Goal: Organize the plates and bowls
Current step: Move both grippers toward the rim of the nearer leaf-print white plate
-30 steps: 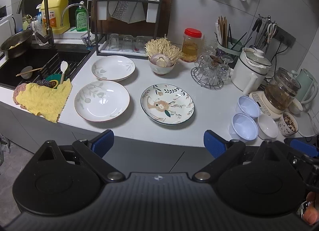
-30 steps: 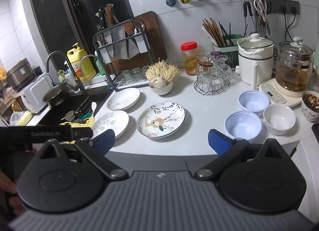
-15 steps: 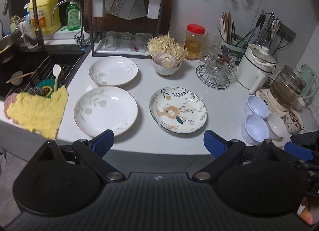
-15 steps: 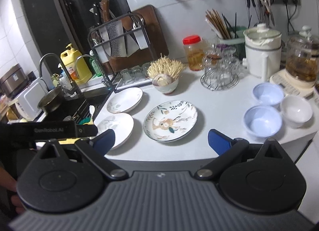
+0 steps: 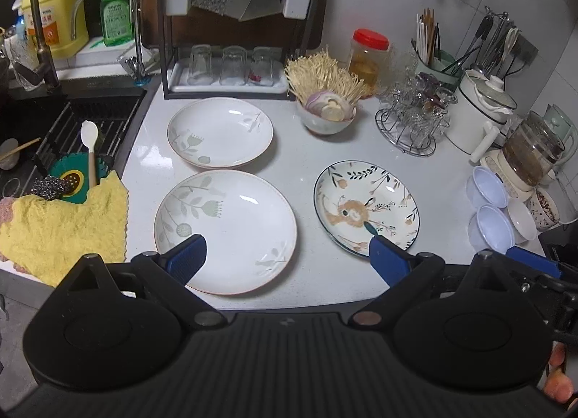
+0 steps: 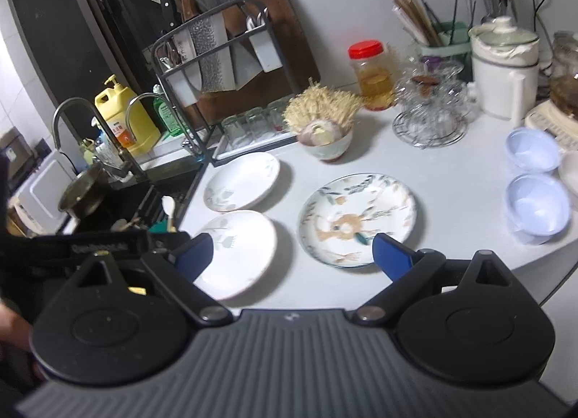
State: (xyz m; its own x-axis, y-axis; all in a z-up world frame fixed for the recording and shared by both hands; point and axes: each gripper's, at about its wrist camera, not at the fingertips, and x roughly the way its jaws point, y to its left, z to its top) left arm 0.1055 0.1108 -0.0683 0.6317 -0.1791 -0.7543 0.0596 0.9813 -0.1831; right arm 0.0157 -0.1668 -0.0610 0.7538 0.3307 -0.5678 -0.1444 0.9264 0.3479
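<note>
Two white leaf-print plates lie on the counter, a near one (image 5: 225, 230) and a far one (image 5: 220, 136). To their right lies a patterned plate with a dark rim (image 5: 366, 207). At the right edge, two lilac bowls (image 5: 486, 187) sit beside a white bowl (image 5: 522, 219). My left gripper (image 5: 285, 248) is open and hovers above the near white plate's front edge. My right gripper (image 6: 292, 248) hovers between the near white plate (image 6: 242, 248) and the patterned plate (image 6: 357, 217). Its jaws are wide and closing, with no pad touching anything.
A sink (image 5: 72, 118) with a yellow cloth (image 5: 65, 230) over its rim lies to the left. Along the back wall stand a rack with glasses (image 5: 231, 64), a bowl of mushrooms (image 5: 327, 111), a red-lidded jar (image 5: 368, 57), a wire glass holder (image 5: 412, 122) and kettles (image 5: 484, 114).
Both grippers have moved in toward the counter and a little lower. The plates now look larger, and the fingertips overlap their near edges. No dish has moved.
</note>
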